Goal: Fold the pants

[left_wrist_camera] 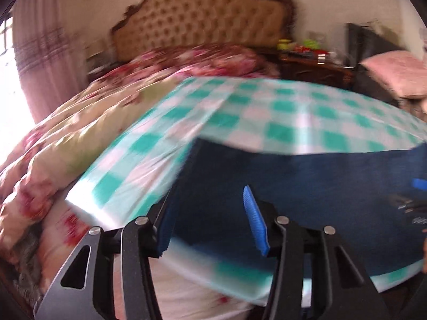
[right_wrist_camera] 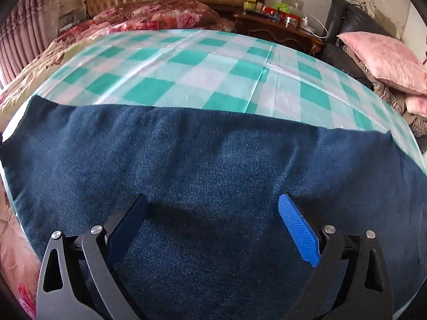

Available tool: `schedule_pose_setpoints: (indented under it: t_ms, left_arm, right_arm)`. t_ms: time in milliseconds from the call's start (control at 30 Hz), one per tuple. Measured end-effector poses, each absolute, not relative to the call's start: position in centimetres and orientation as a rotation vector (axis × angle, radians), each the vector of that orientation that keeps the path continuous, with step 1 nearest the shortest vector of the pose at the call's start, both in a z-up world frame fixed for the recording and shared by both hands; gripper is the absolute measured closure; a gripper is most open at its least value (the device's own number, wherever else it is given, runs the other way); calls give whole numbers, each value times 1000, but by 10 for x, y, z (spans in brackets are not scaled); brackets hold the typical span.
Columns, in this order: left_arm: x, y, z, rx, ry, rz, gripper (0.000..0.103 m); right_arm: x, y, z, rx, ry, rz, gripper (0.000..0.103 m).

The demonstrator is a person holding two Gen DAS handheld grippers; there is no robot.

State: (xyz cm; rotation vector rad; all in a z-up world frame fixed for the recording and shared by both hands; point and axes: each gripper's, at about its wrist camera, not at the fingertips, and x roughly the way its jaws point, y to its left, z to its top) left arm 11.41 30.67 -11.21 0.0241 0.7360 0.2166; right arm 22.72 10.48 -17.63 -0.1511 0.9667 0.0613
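Pants of dark blue cloth lie on a green and white checked sheet in the left wrist view, which is blurred. The left gripper has its jaws apart, about half way. The left edge of the pants lies along its left finger, but I cannot tell if the pad touches it; the blue pad of the right finger stands free over the cloth, so nothing is grasped. At the right border a bit of the other gripper shows. Behind, a flowered quilt and a padded headboard are seen.

In the right wrist view the pants spread flat from side to side over the checked sheet. The right gripper stands with its jaws wide apart just above the cloth, holding nothing. A pink pillow lies at the right, beside a dark wooden nightstand.
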Motion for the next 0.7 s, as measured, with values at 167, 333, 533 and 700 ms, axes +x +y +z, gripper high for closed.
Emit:
schedule_pose_setpoints:
  t_ms: [167, 333, 533, 700]
  left_arm:
    - [152, 256, -106, 20, 737, 57, 56]
    - [201, 208, -121, 31, 809, -92, 56]
    - [244, 205, -158, 69, 939, -54, 60]
    - [261, 239, -170, 55, 974, 39, 59]
  right_arm:
    - [225, 104, -178, -138, 964, 57, 9]
    - [226, 102, -178, -128, 967, 62, 9]
    - [227, 102, -178, -124, 968, 66, 8]
    - [226, 102, -179, -123, 966, 67, 8]
